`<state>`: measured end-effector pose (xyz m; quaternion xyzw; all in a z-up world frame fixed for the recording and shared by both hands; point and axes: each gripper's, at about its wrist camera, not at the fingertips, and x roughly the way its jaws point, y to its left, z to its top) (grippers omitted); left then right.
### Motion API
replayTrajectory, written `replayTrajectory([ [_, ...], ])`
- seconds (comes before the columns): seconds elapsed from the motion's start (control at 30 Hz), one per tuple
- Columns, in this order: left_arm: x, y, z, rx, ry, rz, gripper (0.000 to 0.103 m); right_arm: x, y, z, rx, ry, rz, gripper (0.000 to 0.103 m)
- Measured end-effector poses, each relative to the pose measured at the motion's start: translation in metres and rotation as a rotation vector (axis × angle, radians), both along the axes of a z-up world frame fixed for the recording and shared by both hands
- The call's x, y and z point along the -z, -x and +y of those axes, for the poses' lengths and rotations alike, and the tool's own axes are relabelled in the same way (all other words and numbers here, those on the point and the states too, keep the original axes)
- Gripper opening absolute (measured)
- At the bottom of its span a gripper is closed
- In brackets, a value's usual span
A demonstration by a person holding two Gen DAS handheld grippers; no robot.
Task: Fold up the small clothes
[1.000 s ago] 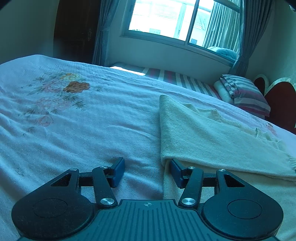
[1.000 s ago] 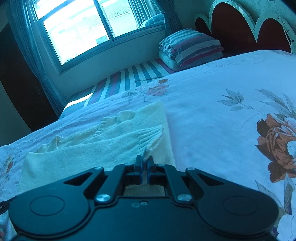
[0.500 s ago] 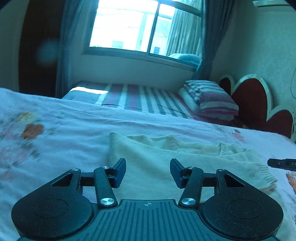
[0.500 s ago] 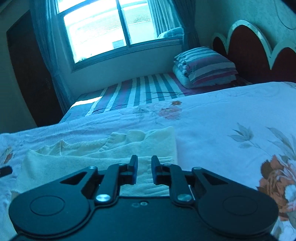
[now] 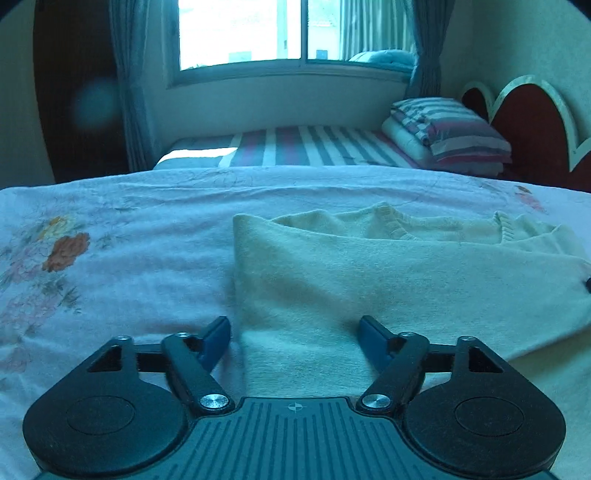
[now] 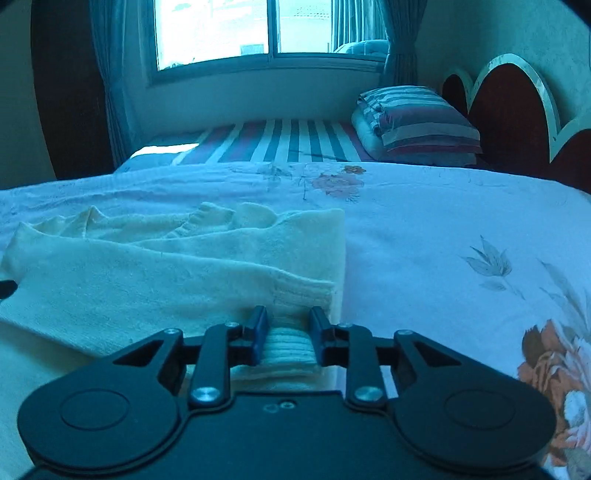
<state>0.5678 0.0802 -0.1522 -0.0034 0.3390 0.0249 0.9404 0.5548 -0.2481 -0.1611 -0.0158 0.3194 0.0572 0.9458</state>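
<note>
A cream knitted sweater [image 5: 369,273] lies folded on the floral bedsheet [image 5: 110,266], its ribbed neck and cuff showing at the far side. My left gripper [image 5: 295,332] hovers over the sweater's near left edge with its jaws opening wide; nothing is pinched between them. In the right wrist view the sweater [image 6: 147,273] fills the left half. My right gripper [image 6: 288,330] is at its near right corner, jaws opening, with a ribbed hem lying loose between the blue pads [image 6: 258,328]. Each gripper's dark tip peeks in at the edge of the other's view.
A folded striped quilt [image 5: 450,133] and a dark red scalloped headboard [image 5: 532,122] stand at the back right. A striped mattress [image 5: 303,147] runs under the window [image 5: 258,33]. Pale sheet with flower prints [image 6: 461,240] stretches on both sides of the sweater.
The right gripper went from shut to parted and let go of the cream fabric. The left gripper's jaws widened. Both views rolled level and now face the sweater squarely.
</note>
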Motion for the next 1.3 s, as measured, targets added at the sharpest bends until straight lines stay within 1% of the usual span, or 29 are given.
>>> replayTrajectory([
  [0.03, -0.009, 0.008, 0.002, 0.005, 0.03, -0.022, 0.076, -0.007, 0.004, -0.002, -0.005, -0.024, 0.0, 0.026],
  [0.07, -0.017, 0.019, 0.004, 0.003, 0.047, -0.054, 0.076, -0.016, 0.013, -0.008, -0.009, -0.068, -0.028, 0.027],
  [0.1, -0.023, 0.031, 0.005, -0.009, 0.053, -0.064, 0.076, -0.023, 0.024, -0.016, -0.006, -0.104, -0.053, 0.029],
  [0.13, -0.028, 0.044, 0.006, -0.007, 0.061, -0.065, 0.076, -0.028, 0.034, -0.023, -0.004, -0.132, -0.053, 0.03],
  [0.2, -0.034, 0.079, 0.01, -0.006, 0.076, -0.066, 0.076, -0.032, 0.057, -0.039, -0.032, -0.192, -0.023, 0.034],
  [0.23, -0.035, 0.102, 0.012, -0.004, 0.079, -0.053, 0.076, -0.032, 0.069, -0.045, -0.044, -0.204, -0.015, 0.037],
  [0.27, -0.033, 0.119, 0.012, 0.005, 0.076, -0.033, 0.076, -0.031, 0.085, -0.053, -0.043, -0.202, -0.003, 0.047],
  [0.3, -0.031, 0.139, 0.013, 0.007, 0.066, -0.016, 0.076, -0.031, 0.103, -0.061, -0.039, -0.208, 0.012, 0.053],
  [0.33, -0.027, 0.163, 0.013, -0.002, 0.064, 0.003, 0.076, -0.029, 0.117, -0.067, -0.044, -0.224, 0.024, 0.053],
  [0.4, -0.019, 0.199, 0.015, 0.0, 0.096, 0.046, 0.076, -0.026, 0.156, -0.085, -0.03, -0.268, 0.05, 0.052],
  [0.47, -0.01, 0.238, 0.018, -0.001, 0.134, 0.083, 0.076, -0.02, 0.189, -0.103, -0.006, -0.338, 0.088, 0.051],
  [0.5, -0.006, 0.254, 0.018, 0.01, 0.151, 0.102, 0.076, -0.016, 0.209, -0.111, 0.004, -0.373, 0.105, 0.049],
  [0.57, 0.0, 0.283, 0.022, 0.04, 0.173, 0.117, 0.075, -0.009, 0.243, -0.121, 0.019, -0.404, 0.127, 0.044],
  [0.63, 0.002, 0.31, 0.023, 0.068, 0.18, 0.111, 0.067, 0.0, 0.277, -0.128, 0.037, -0.427, 0.155, 0.041],
  [0.7, 0.001, 0.333, 0.029, 0.077, 0.214, 0.112, 0.058, 0.007, 0.312, -0.133, 0.052, -0.459, 0.175, 0.039],
  [0.73, 0.002, 0.345, 0.035, 0.069, 0.256, 0.116, 0.056, 0.011, 0.326, -0.134, 0.057, -0.471, 0.19, 0.039],
  [0.8, 0.003, 0.368, 0.044, 0.07, 0.376, 0.128, 0.051, 0.017, 0.353, -0.134, 0.056, -0.495, 0.22, 0.037],
  [0.87, 0.009, 0.387, 0.05, 0.077, 0.489, 0.146, 0.049, 0.022, 0.374, -0.131, 0.041, -0.531, 0.24, 0.037],
  [0.93, 0.016, 0.4, 0.056, 0.077, 0.592, 0.154, 0.049, 0.028, 0.388, -0.124, 0.02, -0.536, 0.257, 0.037],
  [0.97, 0.02, 0.403, 0.06, 0.074, 0.638, 0.153, 0.049, 0.03, 0.392, -0.122, 0.019, -0.55, 0.253, 0.037],
  [1.03, 0.029, 0.407, 0.068, 0.054, 0.715, 0.141, 0.048, 0.034, 0.396, -0.124, 0.024, -0.62, 0.25, 0.037],
  [1.13, 0.042, 0.404, 0.079, 0.031, 0.835, 0.14, 0.045, 0.042, 0.391, -0.131, 0.043, -0.714, 0.253, 0.038],
  [1.2, 0.049, 0.398, 0.081, 0.042, 0.879, 0.141, 0.041, 0.045, 0.386, -0.133, 0.042, -0.749, 0.26, 0.037],
  [1.3, 0.056, 0.393, 0.078, 0.054, 0.909, 0.142, 0.038, 0.048, 0.382, -0.136, 0.043, -0.773, 0.267, 0.033],
])
